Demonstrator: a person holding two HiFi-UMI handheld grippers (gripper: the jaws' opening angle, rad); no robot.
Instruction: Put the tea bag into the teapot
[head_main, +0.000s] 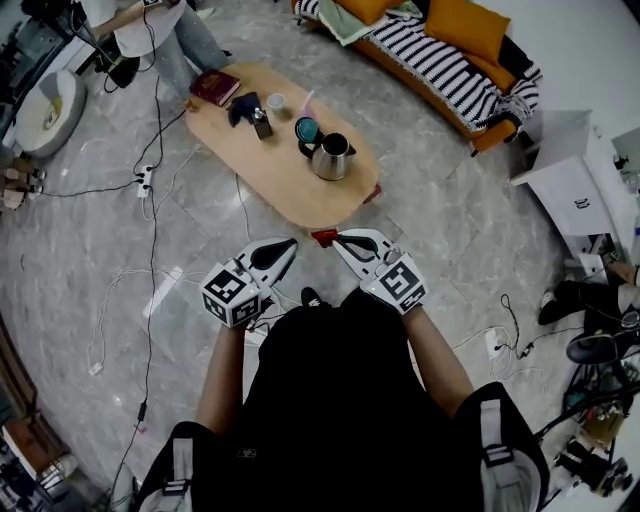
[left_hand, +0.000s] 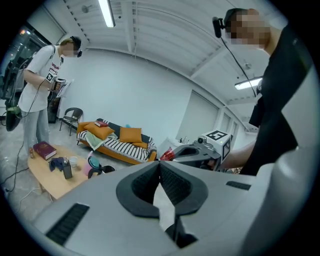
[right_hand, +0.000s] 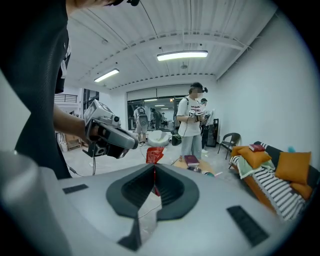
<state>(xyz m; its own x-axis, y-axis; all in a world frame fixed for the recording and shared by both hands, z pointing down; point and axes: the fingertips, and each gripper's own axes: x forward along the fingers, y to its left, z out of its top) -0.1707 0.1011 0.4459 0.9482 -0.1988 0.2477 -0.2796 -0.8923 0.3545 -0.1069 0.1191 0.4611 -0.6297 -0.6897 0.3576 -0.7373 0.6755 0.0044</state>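
The red tea bag (head_main: 323, 237) is pinched in my right gripper (head_main: 338, 239), which is shut on it just in front of my body. In the right gripper view the tea bag (right_hand: 155, 154) sticks up past the closed jaws. My left gripper (head_main: 290, 244) is shut on nothing, its tip close beside the tea bag. The metal teapot (head_main: 331, 157) stands uncovered near the close end of the oval wooden table (head_main: 300, 200), well ahead of both grippers. Its teal lid (head_main: 307, 130) lies just behind it. From the left gripper view, the right gripper (left_hand: 197, 151) and tea bag (left_hand: 167, 154) show beyond my jaws.
A red book (head_main: 215, 87), a dark bundle (head_main: 247, 108) and a small white cup (head_main: 275, 101) sit on the table's far half. Cables (head_main: 150, 180) trail over the grey floor. A striped sofa (head_main: 440, 65) lies far right. A person (right_hand: 192, 122) stands beyond the table.
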